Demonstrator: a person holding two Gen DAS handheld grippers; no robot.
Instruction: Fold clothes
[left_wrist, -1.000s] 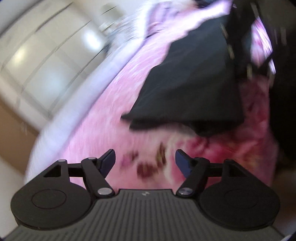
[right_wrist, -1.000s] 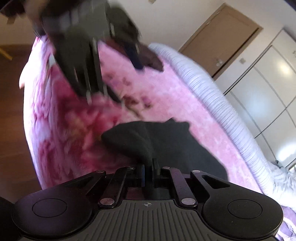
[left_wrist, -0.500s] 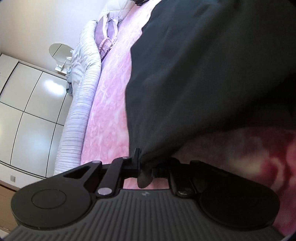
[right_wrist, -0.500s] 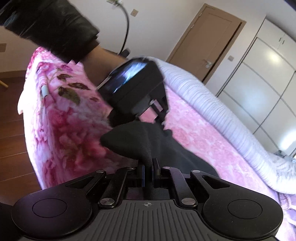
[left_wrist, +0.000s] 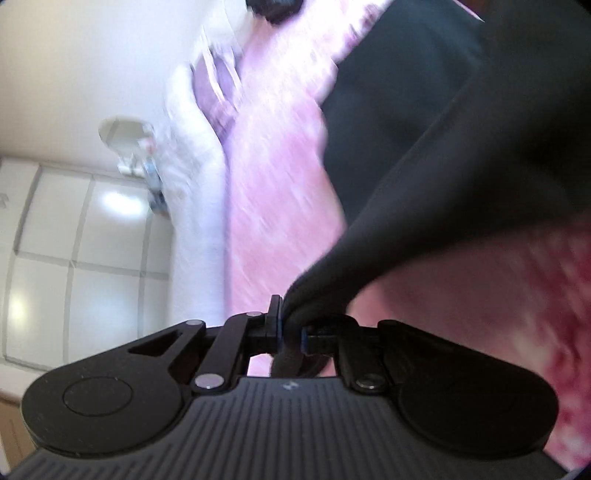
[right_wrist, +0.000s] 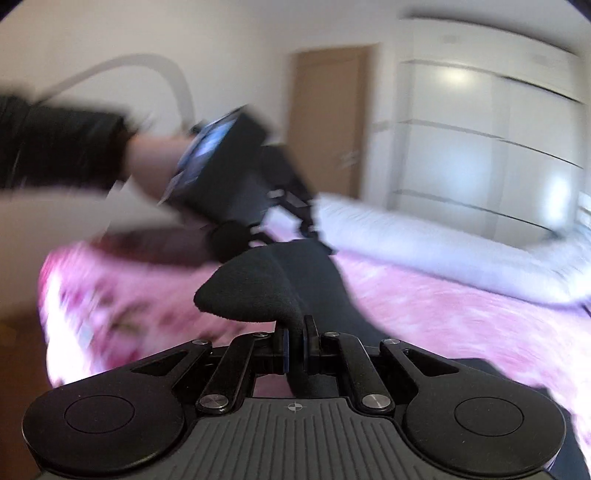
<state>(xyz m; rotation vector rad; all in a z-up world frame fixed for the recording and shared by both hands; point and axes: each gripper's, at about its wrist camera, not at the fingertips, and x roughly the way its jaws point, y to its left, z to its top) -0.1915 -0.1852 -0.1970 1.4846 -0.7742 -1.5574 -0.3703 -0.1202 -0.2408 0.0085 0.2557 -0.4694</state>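
Two views, taken in turn. Left wrist first: left gripper clamped on a corner of the black garment, jaws just closed on that fabric, cloth pinched between the blue pads and drawn up taut off the pink bedspread. Likely trouble here: only a thin tip of cloth caught, so liable to slip out under a pull. Hard to read: whole frame smeared, far end of the garment cut off at the top and right, items on the small round table impossible to name.

Right wrist next: right gripper pressed together on another fold of the same garment, lifted above the bed. Risk of uneven tension between both grips, twisting the fold. Opposite hand and its device blurred; fingertip contact there not discernible; garment's lower edge hidden behind the gripper body.
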